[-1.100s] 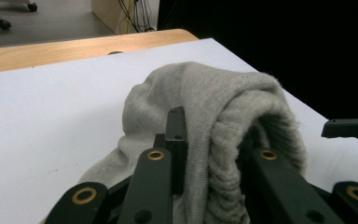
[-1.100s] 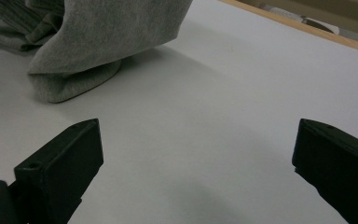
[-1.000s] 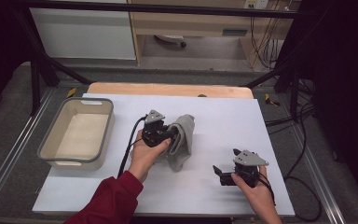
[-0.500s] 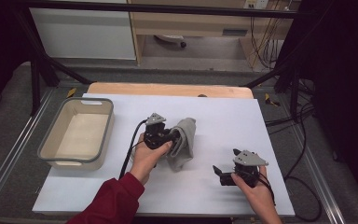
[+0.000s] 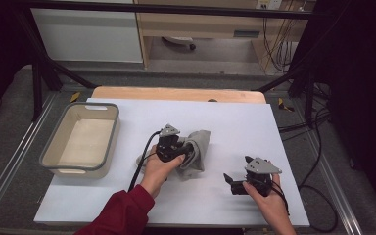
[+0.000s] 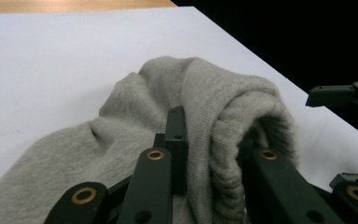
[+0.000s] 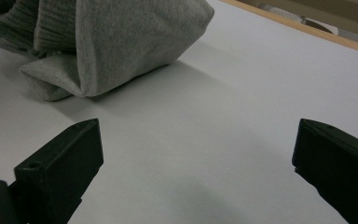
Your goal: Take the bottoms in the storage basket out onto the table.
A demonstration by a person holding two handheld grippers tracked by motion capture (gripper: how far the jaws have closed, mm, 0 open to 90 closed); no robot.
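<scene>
While my left gripper (image 5: 183,152) pinches a thick fold of the grey cloth (image 6: 177,121) near the middle of the white worktop (image 5: 235,122), my right gripper (image 5: 232,182) rests toward the near right corner, jaws spread wide, nothing between them. Grey bin (image 5: 81,139) sits at the left edge.

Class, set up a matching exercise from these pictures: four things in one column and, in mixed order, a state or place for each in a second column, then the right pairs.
Things:
1. grey knitted cloth
2. grey plastic tub
3. left gripper
4. right gripper

States or places:
A. jaws wide apart over the bare white table
B. stands at the table's left edge
C. bunched up at mid-table
D. jaws clamped on fabric

Pairs: 1-C, 2-B, 3-D, 4-A
</scene>
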